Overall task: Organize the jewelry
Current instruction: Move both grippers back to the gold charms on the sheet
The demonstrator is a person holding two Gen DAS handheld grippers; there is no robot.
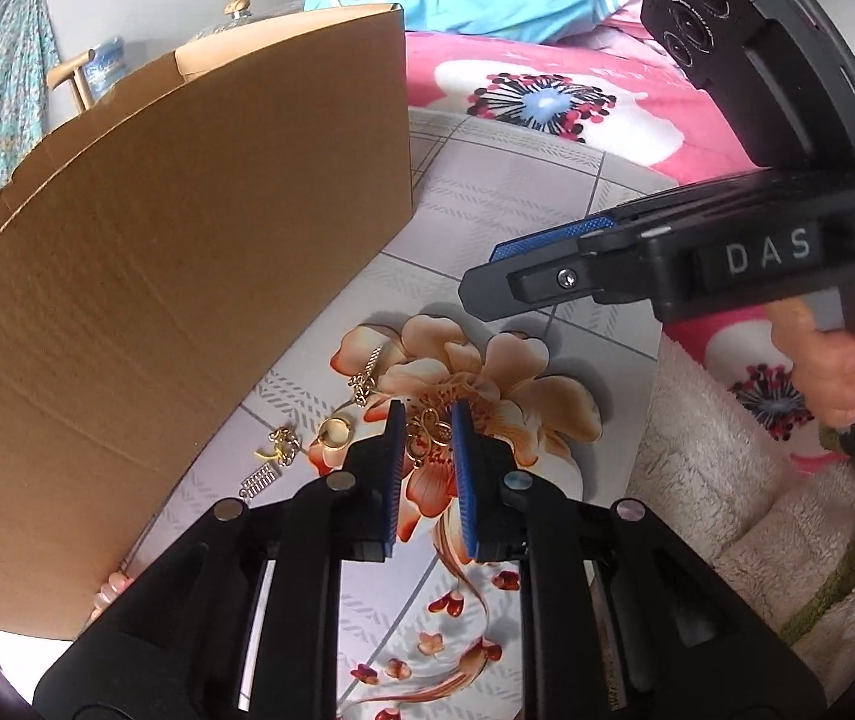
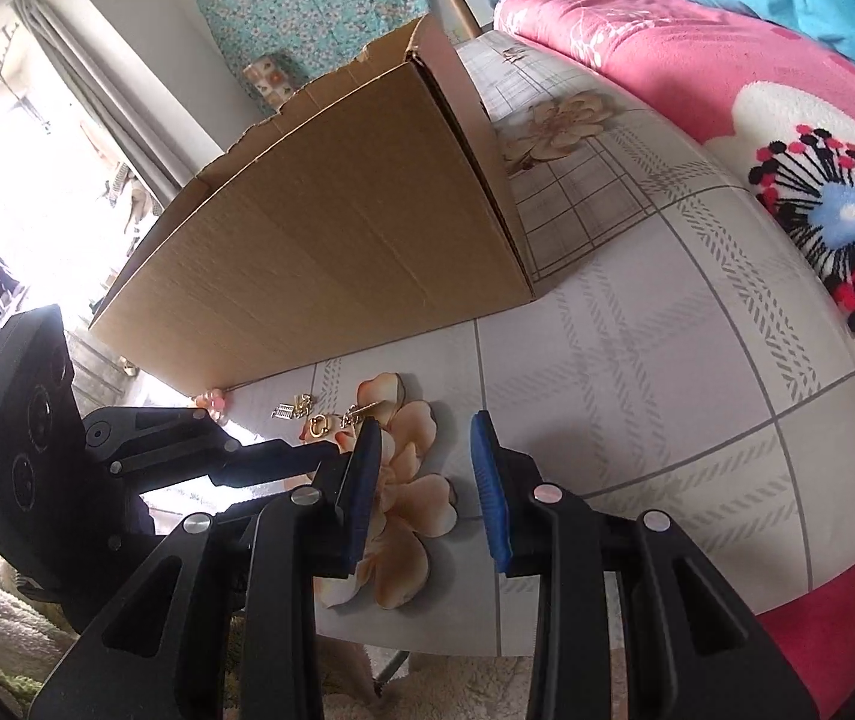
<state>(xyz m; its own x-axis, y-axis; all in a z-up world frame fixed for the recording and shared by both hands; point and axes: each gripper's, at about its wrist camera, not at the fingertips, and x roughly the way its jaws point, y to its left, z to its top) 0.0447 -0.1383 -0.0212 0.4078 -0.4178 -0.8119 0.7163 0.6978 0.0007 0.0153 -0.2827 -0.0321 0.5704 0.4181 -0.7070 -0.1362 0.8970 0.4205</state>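
Note:
Several gold pieces lie on the flowered tablecloth (image 1: pixel 547 180) beside a cardboard box (image 1: pixel 187 276). A filigree ornament (image 1: pixel 429 432) sits between the open jaws of my left gripper (image 1: pixel 425 420), which straddles it low over the cloth. To its left lie a gold ring (image 1: pixel 334 433), a chain (image 1: pixel 367 378), a small chain with a yellow tie (image 1: pixel 281 447) and a silver barred piece (image 1: pixel 258 480). My right gripper (image 2: pixel 425 429) is open and empty, hovering above the cloth to the right; it also shows in the left wrist view (image 1: pixel 523 258). The ring (image 2: pixel 318 426) shows in the right wrist view.
The tall cardboard box (image 2: pixel 331 252) stands on the table just behind the jewelry, its top open. A pink flowered blanket (image 2: pixel 787 168) lies beyond the table's right edge. A cream fleece (image 1: pixel 715 468) lies at the near right edge.

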